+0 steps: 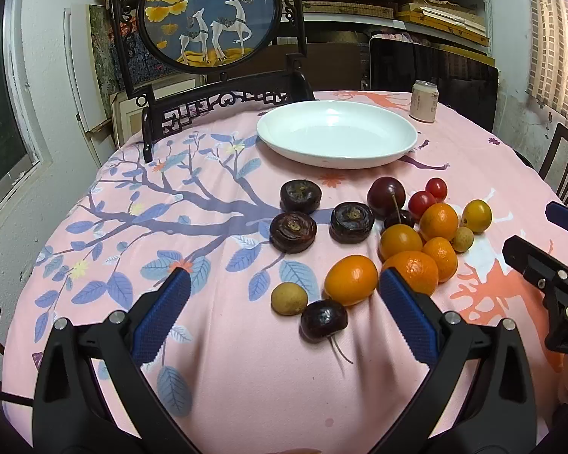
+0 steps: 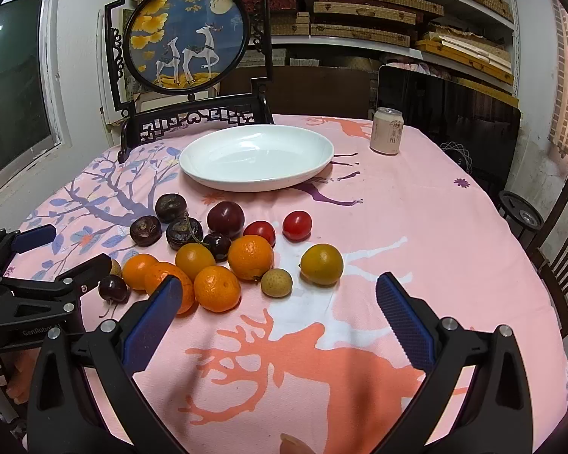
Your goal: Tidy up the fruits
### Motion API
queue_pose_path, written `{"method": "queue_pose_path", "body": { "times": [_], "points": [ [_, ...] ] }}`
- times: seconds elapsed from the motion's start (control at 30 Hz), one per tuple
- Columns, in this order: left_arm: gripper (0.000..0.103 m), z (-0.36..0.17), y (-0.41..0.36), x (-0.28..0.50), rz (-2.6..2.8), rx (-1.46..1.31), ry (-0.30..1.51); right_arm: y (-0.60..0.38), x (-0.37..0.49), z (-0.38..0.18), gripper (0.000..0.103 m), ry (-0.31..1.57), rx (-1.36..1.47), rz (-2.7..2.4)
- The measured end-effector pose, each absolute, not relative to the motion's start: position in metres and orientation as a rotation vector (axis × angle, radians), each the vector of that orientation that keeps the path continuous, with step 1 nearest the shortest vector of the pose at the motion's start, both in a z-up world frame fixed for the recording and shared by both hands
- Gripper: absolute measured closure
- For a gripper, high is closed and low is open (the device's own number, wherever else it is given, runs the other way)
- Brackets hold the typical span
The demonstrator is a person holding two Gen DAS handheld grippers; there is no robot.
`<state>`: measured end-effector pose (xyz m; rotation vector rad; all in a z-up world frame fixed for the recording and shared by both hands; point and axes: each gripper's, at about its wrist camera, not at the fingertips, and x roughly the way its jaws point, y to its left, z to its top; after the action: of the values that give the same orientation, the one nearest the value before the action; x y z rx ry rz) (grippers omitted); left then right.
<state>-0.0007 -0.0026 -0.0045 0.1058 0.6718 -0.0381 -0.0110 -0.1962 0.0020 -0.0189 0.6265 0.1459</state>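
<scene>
Near the fruits [image 1: 397, 242], both left gripper [image 1: 284, 283] and right gripper [image 2: 276, 283] hover apart, gripping nothing; bare cloth [image 2: 416, 227] rightward.

Both grippers share matte black plastic frames, silver screws and blue ribbed fingers [image 1: 405, 312]; white "GenRobot" lettering marks the left gripper [image 2: 41, 253].

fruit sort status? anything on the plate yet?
Nothing done: the white plate holds no fruit. Nothing in hand: the left tool and the right tool are both open, holding nothing. All left: the oranges, cherry tomatoes, dark plum and brown water chestnuts sit loose on the pink tablecloth.
</scene>
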Motion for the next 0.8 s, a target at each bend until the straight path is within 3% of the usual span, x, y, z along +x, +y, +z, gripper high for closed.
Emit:
{"method": "queue_pose_path", "body": {
  "times": [0.8],
  "points": [
    [0.002,-0.007,-0.002,0.0,-0.038,0.107,0.678,-0.202,-0.008,0.001,0.001,0.638,0.002,0.156]
  ]
}}
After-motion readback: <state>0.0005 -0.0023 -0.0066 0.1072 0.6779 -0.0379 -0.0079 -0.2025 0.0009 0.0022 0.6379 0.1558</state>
